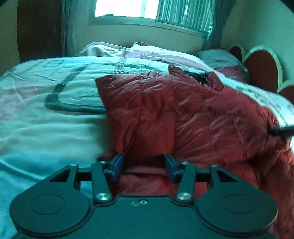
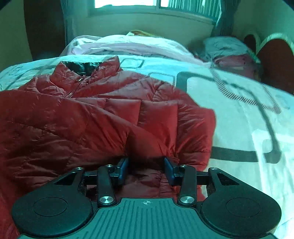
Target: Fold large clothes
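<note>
A dark red puffer jacket (image 1: 202, 114) lies spread on the bed. In the left wrist view one sleeve (image 1: 139, 110) is folded across the jacket's body, and its end reaches my left gripper (image 1: 144, 161). The blue pads (image 1: 117, 164) stand apart, with red fabric lying between and under them, not pinched. In the right wrist view the jacket (image 2: 73, 119) shows its zipped collar (image 2: 80, 68) at the far side. My right gripper (image 2: 146, 165) hovers over the near right edge of the jacket, jaws apart, with fabric below them but not clamped.
The jacket rests on a white bed cover (image 1: 46, 128) with grey line patterns (image 2: 238, 150). Pink bedding (image 1: 147, 51) and a pillow (image 1: 216, 58) lie at the far side below a window (image 1: 126, 9). A rounded red headboard (image 1: 261, 71) stands at the right. A black tip (image 1: 281, 130) pokes in there.
</note>
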Motion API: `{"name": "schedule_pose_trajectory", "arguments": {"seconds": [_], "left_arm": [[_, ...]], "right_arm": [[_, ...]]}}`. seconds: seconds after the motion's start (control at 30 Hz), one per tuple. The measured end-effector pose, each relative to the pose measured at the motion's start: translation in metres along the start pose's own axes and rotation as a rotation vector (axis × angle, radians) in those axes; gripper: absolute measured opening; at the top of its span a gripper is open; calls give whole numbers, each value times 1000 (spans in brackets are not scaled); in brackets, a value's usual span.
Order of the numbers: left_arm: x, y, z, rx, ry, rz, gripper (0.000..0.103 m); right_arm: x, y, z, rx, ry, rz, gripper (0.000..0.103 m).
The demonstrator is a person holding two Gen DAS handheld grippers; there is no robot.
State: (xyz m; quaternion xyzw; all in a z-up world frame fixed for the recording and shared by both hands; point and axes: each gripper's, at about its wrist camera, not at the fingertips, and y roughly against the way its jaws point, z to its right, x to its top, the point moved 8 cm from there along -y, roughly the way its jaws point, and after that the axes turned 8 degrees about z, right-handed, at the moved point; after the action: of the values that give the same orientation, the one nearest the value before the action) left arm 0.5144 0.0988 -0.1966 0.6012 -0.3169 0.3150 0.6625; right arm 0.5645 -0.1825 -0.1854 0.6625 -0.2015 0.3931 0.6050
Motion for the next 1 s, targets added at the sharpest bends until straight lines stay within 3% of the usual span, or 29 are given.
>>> {"name": "schedule_pose_trajectory", "arguments": {"seconds": [0.1, 0.13, 0.2, 0.33, 0.47, 0.53, 0.67, 0.8, 0.87, 0.93, 1.0], "left_arm": [[13, 21, -6, -9, 34, 88, 49], [23, 24, -8, -23, 46, 123, 49], [43, 17, -3, -47, 36, 151, 49], [66, -32, 8, -109, 22, 112, 49], [59, -75, -6, -56, -24, 44, 53], [58, -72, -9, -52, -38, 44, 52], [63, -34, -6, -44, -66, 110, 53], [53, -1, 22, -134, -53, 139, 53], [41, -1, 38, -187, -45, 115, 55], [26, -13, 38, -108, -110, 73, 54], [18, -15, 26, -43, -149, 85, 54]], "right_arm": [[10, 22, 6, -5, -36, 84, 43], [16, 24, 7, 6, -58, 105, 52], [31, 26, 8, 44, -86, 145, 55], [48, 4, -1, 96, -58, 109, 55], [28, -40, 9, 43, -38, 2, 55], [24, -43, 18, 62, -94, 1, 55], [34, 2, 30, 54, -123, 98, 55], [17, 22, 23, 147, -178, 59, 55], [7, 16, 11, 142, -153, 23, 55], [2, 11, -5, 178, -162, 11, 55], [3, 12, -19, 188, -122, 26, 55]]}}
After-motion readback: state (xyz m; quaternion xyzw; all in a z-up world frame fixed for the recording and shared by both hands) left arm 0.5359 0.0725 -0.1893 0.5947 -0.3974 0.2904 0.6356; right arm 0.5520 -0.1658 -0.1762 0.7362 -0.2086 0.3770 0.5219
